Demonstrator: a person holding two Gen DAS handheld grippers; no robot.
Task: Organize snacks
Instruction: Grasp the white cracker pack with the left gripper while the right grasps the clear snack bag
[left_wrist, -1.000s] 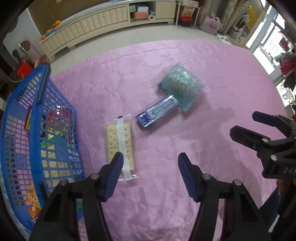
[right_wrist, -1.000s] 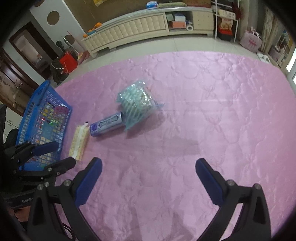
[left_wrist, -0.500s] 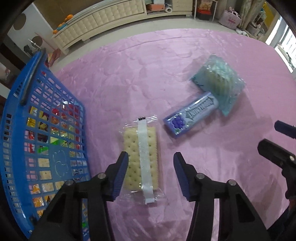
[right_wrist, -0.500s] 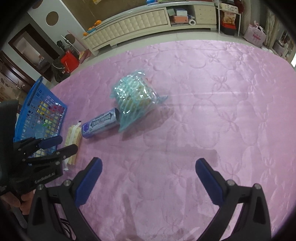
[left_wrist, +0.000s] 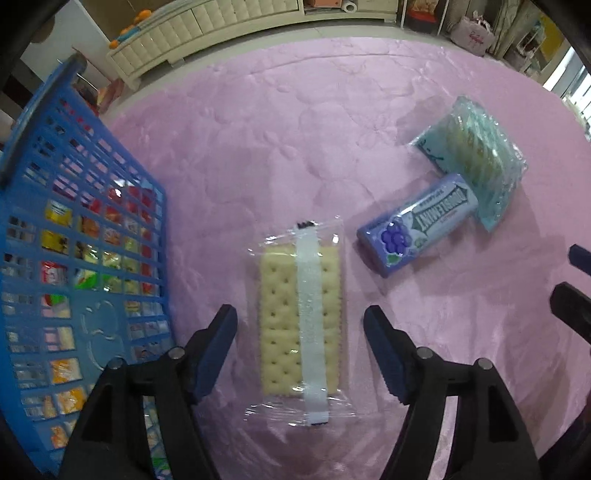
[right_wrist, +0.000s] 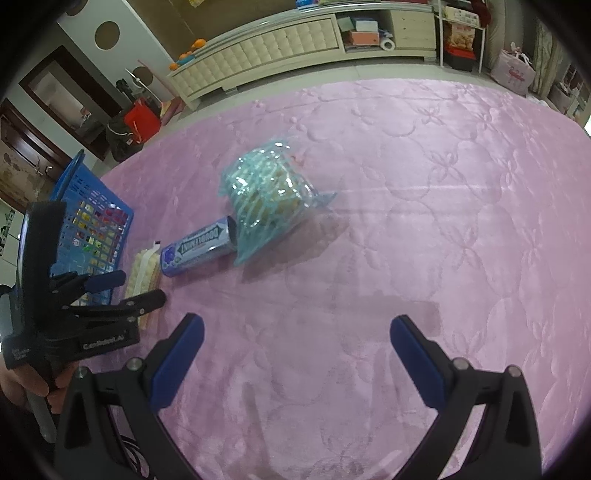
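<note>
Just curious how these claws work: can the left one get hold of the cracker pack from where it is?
Probably yes. The left gripper is opening astride the cracker pack, pads on either side, not pressing it, and nothing lies between.

basket (left_wrist: 44, 206): cut off by left edge in left wrist view; contents seen only through mesh, too blurred to name
right gripper (left_wrist: 576, 291): only finger ends showing at right edge of left wrist view
cracker pack (right_wrist: 142, 275): partly hidden behind left gripper (right_wrist: 122, 290) in right wrist view
hand (right_wrist: 22, 384): cut off at left edge
</note>
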